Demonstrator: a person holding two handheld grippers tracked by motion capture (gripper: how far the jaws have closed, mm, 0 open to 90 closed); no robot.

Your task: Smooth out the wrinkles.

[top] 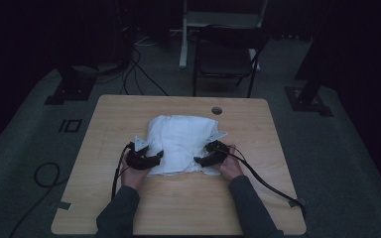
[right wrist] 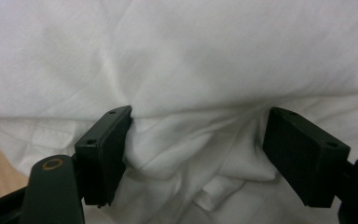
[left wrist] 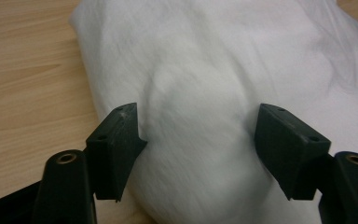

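A: What are we dealing with here?

B: A white cloth (top: 181, 144), bunched into a soft heap in the middle of the wooden table (top: 129, 213), a bit toward the near edge. It looks light and floppy; it should sag and slide over itself wherever it is lifted.

A: And the grippers?

B: The left gripper (top: 151, 159) sits at the cloth's near left side, the right gripper (top: 203, 159) at its near right. Both have their jaws spread wide. In the left gripper view a rounded bulge of cloth (left wrist: 200, 116) lies between the jaws, but the pads don't look to be pinching it. In the right gripper view a creased fold (right wrist: 191, 135) sits between the jaws, brushing the left one, not clamped.

A: Where would you grab?

B: I'd judge a hem or corner best; a pinch on a bulge may catch only the top layer.

A: Anything unclear?

B: Plenty. The room is dim, the heap hides its own edges and layers, and I can't tell what sort of cloth it is. A pointed flap (top: 220, 135) sticks out on the right.
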